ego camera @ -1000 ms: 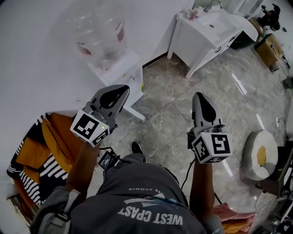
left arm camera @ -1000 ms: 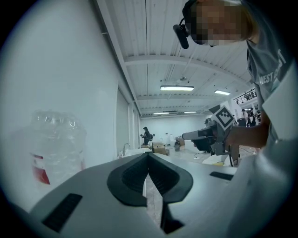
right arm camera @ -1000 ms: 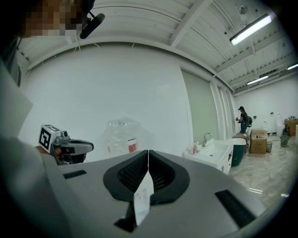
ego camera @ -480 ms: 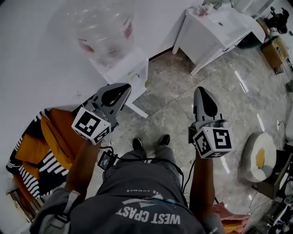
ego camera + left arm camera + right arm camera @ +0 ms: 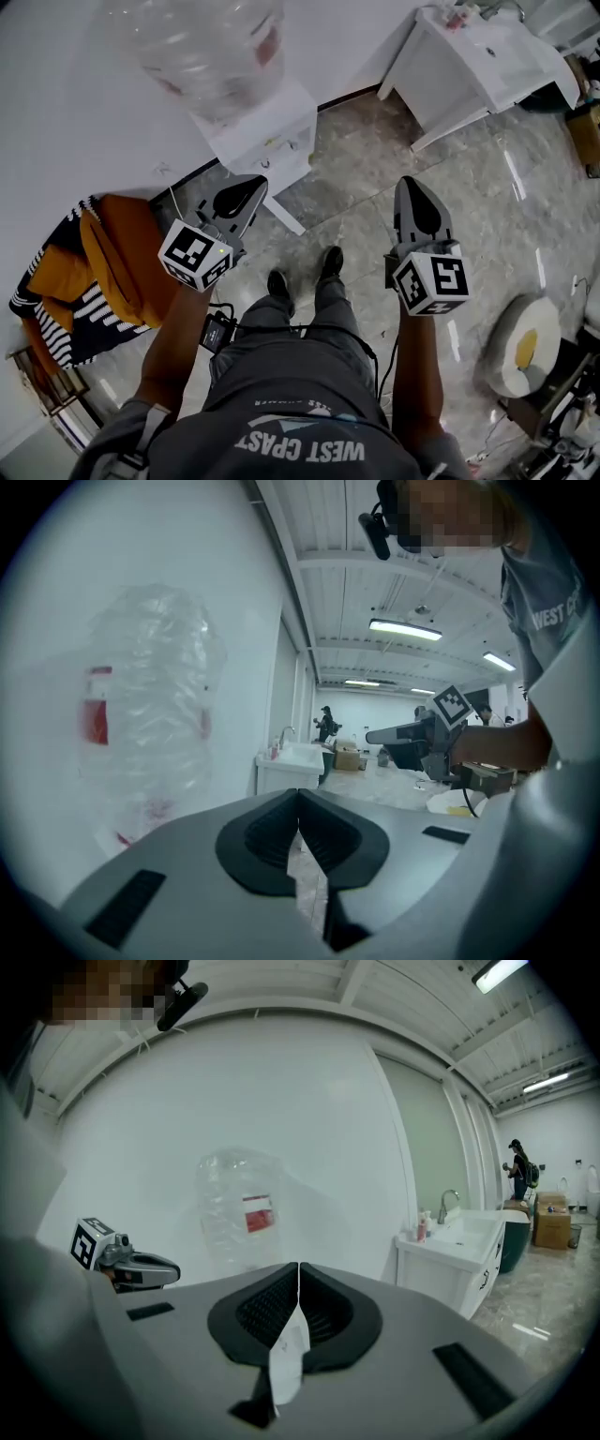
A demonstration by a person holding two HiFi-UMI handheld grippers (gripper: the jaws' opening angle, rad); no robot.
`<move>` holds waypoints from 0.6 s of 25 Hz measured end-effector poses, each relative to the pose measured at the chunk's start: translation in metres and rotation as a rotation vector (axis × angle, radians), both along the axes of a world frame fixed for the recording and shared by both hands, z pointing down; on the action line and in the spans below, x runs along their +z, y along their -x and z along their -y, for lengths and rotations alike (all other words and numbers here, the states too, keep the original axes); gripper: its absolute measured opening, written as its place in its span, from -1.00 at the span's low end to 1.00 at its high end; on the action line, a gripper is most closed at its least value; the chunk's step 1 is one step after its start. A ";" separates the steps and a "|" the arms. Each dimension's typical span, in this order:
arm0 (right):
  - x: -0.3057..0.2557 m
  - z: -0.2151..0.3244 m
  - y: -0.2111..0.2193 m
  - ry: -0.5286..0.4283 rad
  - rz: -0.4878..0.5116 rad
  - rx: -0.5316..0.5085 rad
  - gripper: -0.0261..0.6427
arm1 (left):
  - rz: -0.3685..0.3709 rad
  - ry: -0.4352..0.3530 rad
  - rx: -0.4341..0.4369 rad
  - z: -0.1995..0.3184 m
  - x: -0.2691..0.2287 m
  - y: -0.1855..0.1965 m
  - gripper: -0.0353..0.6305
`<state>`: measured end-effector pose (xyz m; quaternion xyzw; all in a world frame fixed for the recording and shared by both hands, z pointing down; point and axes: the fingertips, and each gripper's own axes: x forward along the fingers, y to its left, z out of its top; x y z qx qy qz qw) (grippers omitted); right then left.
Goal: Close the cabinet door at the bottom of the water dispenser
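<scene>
Two tongs were held out level over the grey marbled floor (image 5: 361,202), well apart, one on each side of the person's black shoes (image 5: 328,263). The left tongs (image 5: 249,184) had their ribbed pads pressed together with nothing between them, and their tip pointed at the base of the white water dispenser (image 5: 267,131). The right tongs (image 5: 409,185) were likewise closed and empty, only a sliver of white showing through the slit below their pads. The dispenser stood against the white wall, a large clear bottle (image 5: 202,42) with a red label upside down on top of it. At its foot a narrow white panel, seemingly the cabinet door (image 5: 284,216), jutted out over the floor just beyond the left tongs, not touching them. An orange and striped cloth (image 5: 94,272) lay to the left, a white washbasin cabinet (image 5: 487,56) to the right
</scene>
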<state>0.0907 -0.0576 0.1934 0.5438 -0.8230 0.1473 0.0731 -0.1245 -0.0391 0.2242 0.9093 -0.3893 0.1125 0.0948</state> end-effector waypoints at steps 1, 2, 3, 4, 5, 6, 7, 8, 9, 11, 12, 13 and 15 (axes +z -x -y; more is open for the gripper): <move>0.009 0.004 0.001 0.012 0.003 -0.010 -0.84 | 0.008 0.020 -0.011 0.002 0.012 0.001 -0.85; 0.018 0.009 0.002 0.023 0.004 -0.021 -0.84 | 0.014 0.040 -0.020 0.004 0.024 0.002 -0.85; 0.027 0.012 0.003 0.033 0.002 -0.031 -0.84 | 0.019 0.057 -0.029 0.006 0.036 0.003 -0.85; 0.036 0.016 0.004 0.043 0.000 -0.042 -0.84 | 0.024 0.074 -0.036 0.009 0.048 0.003 -0.84; 0.045 0.020 0.006 0.052 -0.003 -0.052 -0.83 | 0.029 0.090 -0.042 0.012 0.060 0.004 -0.84; 0.054 0.023 0.008 0.062 -0.005 -0.061 -0.84 | 0.034 0.108 -0.048 0.013 0.073 0.005 -0.84; 0.063 0.025 0.010 0.072 -0.007 -0.069 -0.83 | 0.038 0.127 -0.052 0.013 0.085 0.005 -0.84; 0.072 0.026 0.012 0.081 -0.008 -0.076 -0.83 | 0.041 0.147 -0.055 0.012 0.098 0.006 -0.84; 0.082 0.028 0.013 0.089 -0.009 -0.080 -0.83 | 0.044 0.165 -0.055 0.012 0.112 0.006 -0.84; 0.101 0.033 0.016 0.100 -0.012 -0.084 -0.83 | 0.052 0.196 -0.051 0.013 0.139 0.006 -0.84; 0.110 0.036 0.017 0.107 -0.014 -0.085 -0.83 | 0.057 0.213 -0.048 0.013 0.154 0.006 -0.84; 0.120 0.038 0.018 0.117 -0.015 -0.085 -0.83 | 0.061 0.234 -0.044 0.012 0.168 0.006 -0.84; 0.137 0.038 0.020 0.138 -0.015 -0.084 -0.83 | 0.069 0.285 -0.038 0.008 0.198 0.007 -0.84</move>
